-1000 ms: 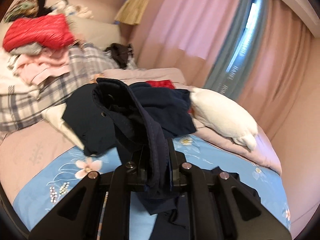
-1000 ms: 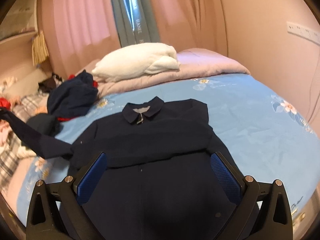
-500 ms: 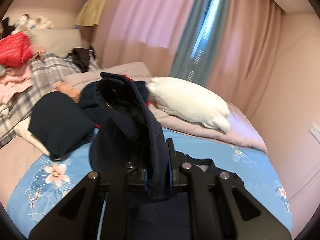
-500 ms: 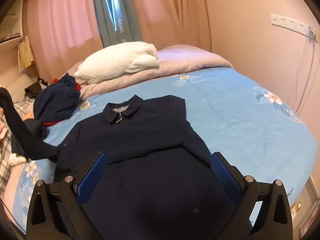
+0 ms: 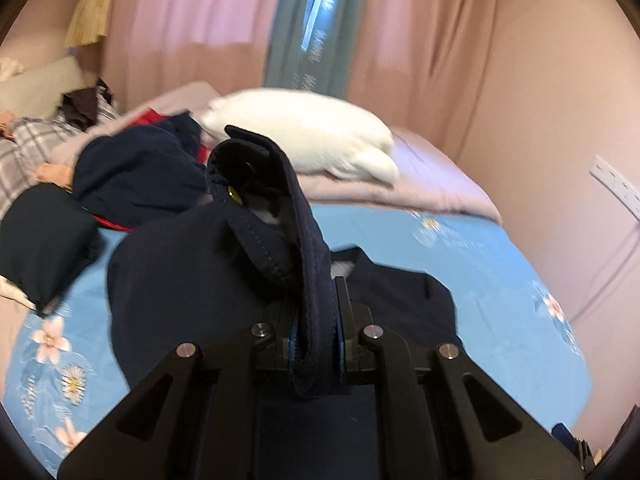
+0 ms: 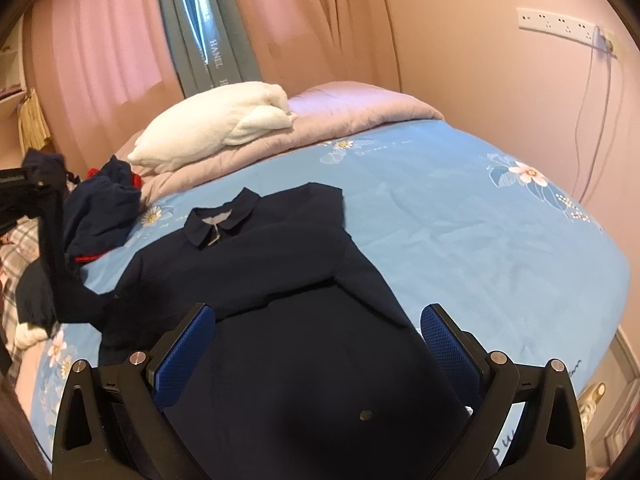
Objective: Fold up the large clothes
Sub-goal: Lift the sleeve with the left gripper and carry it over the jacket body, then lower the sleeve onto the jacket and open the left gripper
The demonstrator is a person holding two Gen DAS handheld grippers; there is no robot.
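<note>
A large navy collared jacket (image 6: pixel 280 280) lies face up on the blue floral bed sheet (image 6: pixel 480 240), its right sleeve folded across the chest. My left gripper (image 5: pixel 316 340) is shut on the cuff of the left sleeve (image 5: pixel 276 216) and holds it lifted above the jacket body (image 5: pixel 400 300). In the right wrist view the lifted sleeve (image 6: pixel 52 248) hangs at the far left. My right gripper (image 6: pixel 316 352) is open and empty, hovering over the jacket's lower half.
A white pillow (image 6: pixel 216 128) and a pale lilac quilt (image 6: pixel 360 112) lie at the head of the bed. A heap of dark and red clothes (image 6: pixel 104 208) sits to the left. Wall with a power strip (image 6: pixel 560 28) is on the right.
My left gripper has carried the sleeve cuff to the right, over the jacket body. My right gripper stayed open over the jacket's lower half, its view turning slightly left.
</note>
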